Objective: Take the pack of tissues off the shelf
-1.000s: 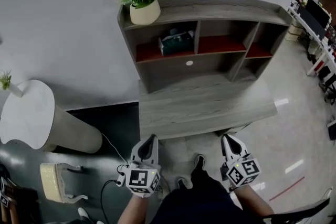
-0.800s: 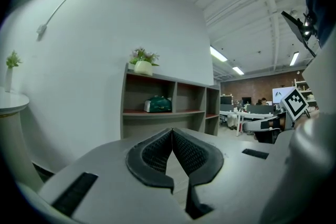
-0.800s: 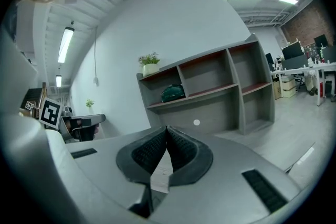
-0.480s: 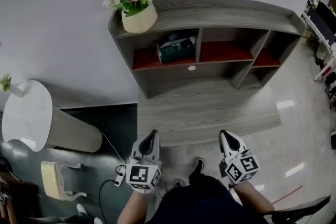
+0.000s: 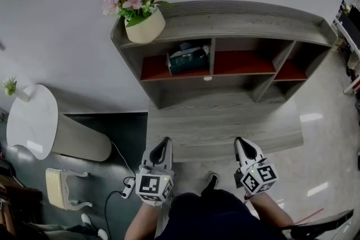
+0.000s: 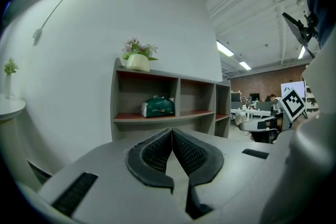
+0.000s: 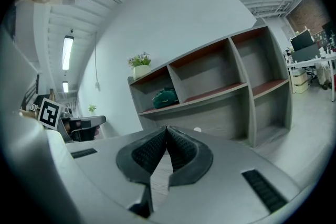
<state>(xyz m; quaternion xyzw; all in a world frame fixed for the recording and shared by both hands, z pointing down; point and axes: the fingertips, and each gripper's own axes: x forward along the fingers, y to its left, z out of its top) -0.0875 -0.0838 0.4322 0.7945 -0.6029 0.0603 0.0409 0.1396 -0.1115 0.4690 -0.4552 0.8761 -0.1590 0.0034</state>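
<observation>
Green tissue pack (image 5: 188, 58) on shelf's (image 5: 169, 73) left compartment.

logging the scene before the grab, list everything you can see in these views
shelf unit: 1, grey with red boards, against the wall ahead
pack of tissues: 1, dark green, left compartment, on the red board
flower pot: 1, cream with pink flowers, shelf top, left end
round table: 1, white, left of the shelf
small plant: 1, green, on the round table
chair: 1, cream, floor at lower left
shoe: 1, dark, floor between the grippers
left gripper: 1, grey, shut, empty
right gripper: 1, grey, shut, empty
</observation>
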